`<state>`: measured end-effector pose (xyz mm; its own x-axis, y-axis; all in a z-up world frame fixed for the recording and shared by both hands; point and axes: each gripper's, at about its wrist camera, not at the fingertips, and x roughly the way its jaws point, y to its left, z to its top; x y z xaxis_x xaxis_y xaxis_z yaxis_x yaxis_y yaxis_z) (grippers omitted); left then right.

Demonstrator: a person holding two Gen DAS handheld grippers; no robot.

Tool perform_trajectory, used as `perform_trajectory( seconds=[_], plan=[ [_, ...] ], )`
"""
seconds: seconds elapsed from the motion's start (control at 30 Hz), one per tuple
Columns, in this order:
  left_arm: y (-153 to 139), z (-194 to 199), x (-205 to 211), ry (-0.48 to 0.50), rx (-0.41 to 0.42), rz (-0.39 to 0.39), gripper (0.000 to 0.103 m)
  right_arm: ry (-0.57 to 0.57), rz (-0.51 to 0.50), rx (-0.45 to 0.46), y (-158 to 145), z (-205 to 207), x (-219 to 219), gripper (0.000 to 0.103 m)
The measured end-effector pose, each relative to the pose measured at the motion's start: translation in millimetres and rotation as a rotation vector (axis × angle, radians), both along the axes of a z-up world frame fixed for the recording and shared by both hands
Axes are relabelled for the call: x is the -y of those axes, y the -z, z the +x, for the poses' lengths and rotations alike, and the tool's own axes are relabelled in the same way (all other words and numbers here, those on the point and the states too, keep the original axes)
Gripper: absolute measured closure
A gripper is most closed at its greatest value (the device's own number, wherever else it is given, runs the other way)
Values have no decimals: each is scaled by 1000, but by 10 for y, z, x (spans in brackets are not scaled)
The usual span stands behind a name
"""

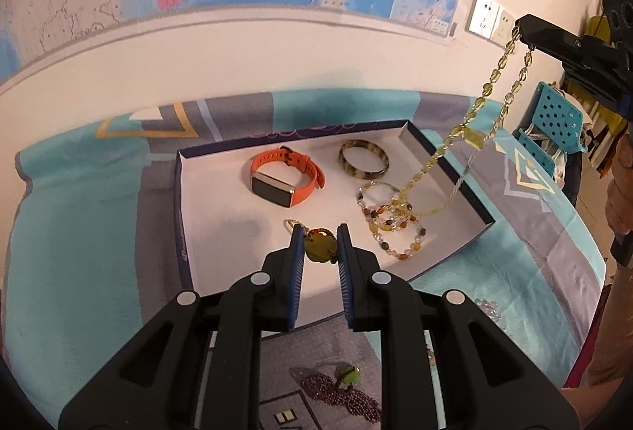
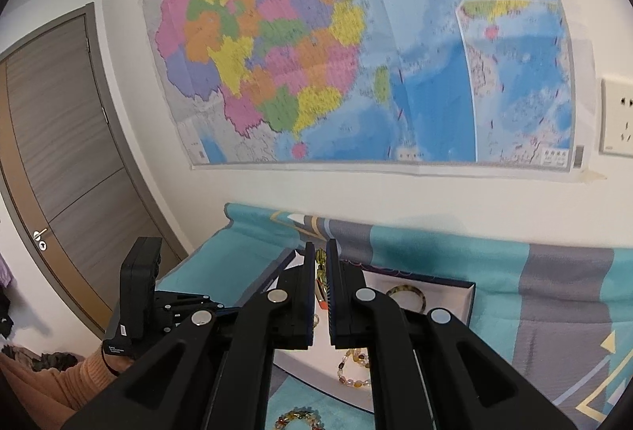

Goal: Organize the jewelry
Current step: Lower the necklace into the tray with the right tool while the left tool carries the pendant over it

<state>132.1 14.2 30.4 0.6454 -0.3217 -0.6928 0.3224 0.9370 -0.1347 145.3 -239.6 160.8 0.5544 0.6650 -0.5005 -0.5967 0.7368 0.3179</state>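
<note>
While both tools carry pieces toward open box point(image 1: 447, 157), left gripper point(image 1: 319, 232) clamps green pendant point(image 1: 318, 250) above box floor; right gripper point(image 1: 523, 28) pinches yellow bead necklace point(image 1: 488, 86), tail trailing inside.

Bed point(image 1: 79, 232) under teal-and-grey patterned cover. Open box point(image 1: 190, 216) lies directly on it. Near the box: dark red bead strand point(image 1: 348, 396), clear beads point(image 1: 488, 307).
</note>
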Motion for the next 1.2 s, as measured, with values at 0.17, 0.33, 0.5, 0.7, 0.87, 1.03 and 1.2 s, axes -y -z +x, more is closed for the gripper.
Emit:
perform_trajectory(
  seconds=[0.17, 0.33, 0.5, 0.7, 0.87, 1.03, 1.2],
  plan=[
    [125, 101, 37, -2, -32, 14, 86, -7, -11, -32, 156, 93, -29, 99],
    [267, 208, 81, -7, -71, 30, 86, -8, -26, -74, 330, 159, -30, 99],
    [381, 273, 94, -15, -107, 39, 86, -13, -50, -115, 523, 225, -70, 99],
    [457, 317, 77, -31, -134, 40, 86, -19, -62, -174, 760, 306, -89, 99],
    [508, 355, 81, -37, -147, 43, 86, -18, -78, -211, 926, 333, -102, 99],
    [552, 418, 77, -44, -163, 32, 86, -14, -91, -248, 1081, 359, -113, 99],
    [565, 447, 103, -39, -160, 38, 85, -1, -97, -283, 1222, 367, -89, 96]
  ],
)
